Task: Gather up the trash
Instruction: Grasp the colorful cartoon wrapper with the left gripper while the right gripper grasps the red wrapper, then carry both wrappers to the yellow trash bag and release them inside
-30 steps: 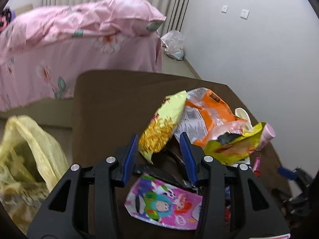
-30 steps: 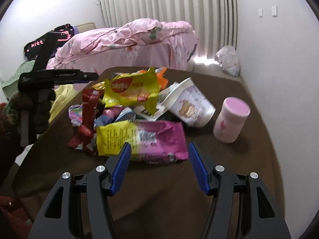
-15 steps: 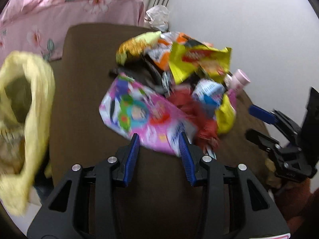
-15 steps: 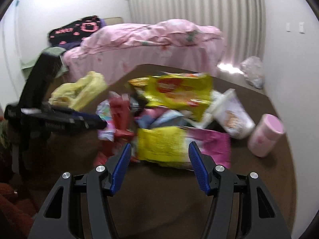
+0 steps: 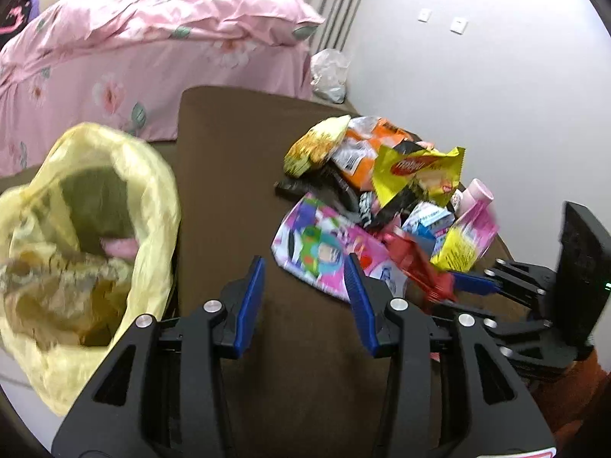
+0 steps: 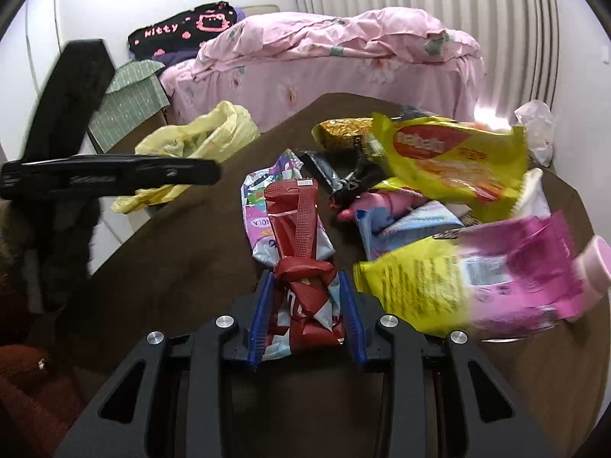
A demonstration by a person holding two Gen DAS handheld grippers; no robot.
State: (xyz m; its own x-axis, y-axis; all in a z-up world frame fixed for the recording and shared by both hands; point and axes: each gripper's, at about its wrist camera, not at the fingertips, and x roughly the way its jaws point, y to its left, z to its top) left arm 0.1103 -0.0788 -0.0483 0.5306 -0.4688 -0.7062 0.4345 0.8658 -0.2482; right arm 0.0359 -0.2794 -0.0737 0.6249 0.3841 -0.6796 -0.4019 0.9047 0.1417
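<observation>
A heap of snack wrappers lies on a brown table [image 5: 229, 160]. A red wrapper [image 6: 301, 252] lies on a cartoon-printed pouch [image 5: 324, 248]. My right gripper [image 6: 305, 286] has its blue fingers on both sides of the red wrapper's near end, close against it. The right gripper also shows at the right of the left wrist view [image 5: 473, 286]. My left gripper [image 5: 305, 271] is open and empty above the table, left of the heap. A yellow trash bag [image 5: 91, 229] hangs open at the table's left edge; it also shows in the right wrist view [image 6: 198, 141].
The heap also holds a yellow packet [image 6: 450, 156], a yellow-and-pink packet [image 6: 477, 278], an orange bag [image 5: 366, 149] and a pink cup [image 5: 475, 194]. A pink-covered bed [image 5: 152, 49] stands behind the table. A white plastic bag [image 5: 328, 74] lies by the wall.
My right gripper has moved left to the red wrapper and narrowed around it. My left gripper has drawn back from the heap toward the yellow bag.
</observation>
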